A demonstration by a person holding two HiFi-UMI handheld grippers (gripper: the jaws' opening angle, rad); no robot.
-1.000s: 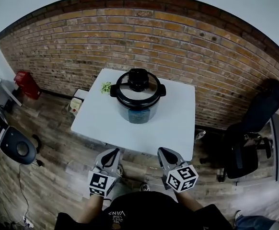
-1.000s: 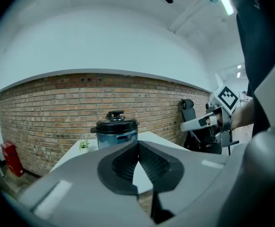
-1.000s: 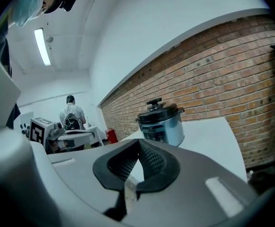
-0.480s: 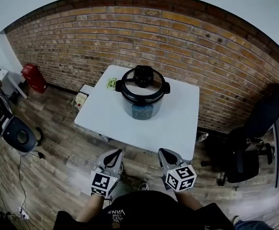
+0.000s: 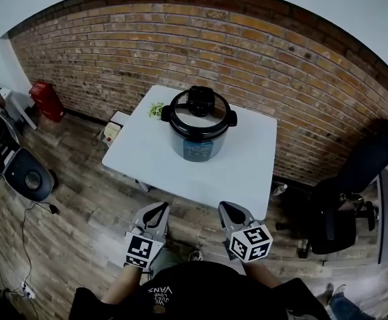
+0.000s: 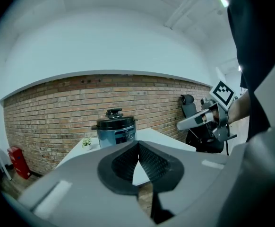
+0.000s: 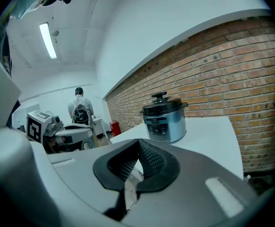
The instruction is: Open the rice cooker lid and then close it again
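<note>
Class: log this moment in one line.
phase: pre-grasp | rice cooker lid: closed, untouched | left claw: shut, empty | right claw: shut, empty

The rice cooker (image 5: 197, 145) stands upright on the white table (image 5: 247, 172), toward its far side, closer to the brick wall (image 5: 281, 65) than to the near edge. Its body is a round, silvery-blue drum with a darker control panel (image 5: 195, 152) on the side that faces the head camera. The lid (image 5: 214, 122) is down — seated flat on the body, closed. It has a black rim and a glassy top, with a chunky black knob (image 5: 201, 99) at its centre — and a short black handle (image 5: 233, 120) sticks out at either side.
</note>
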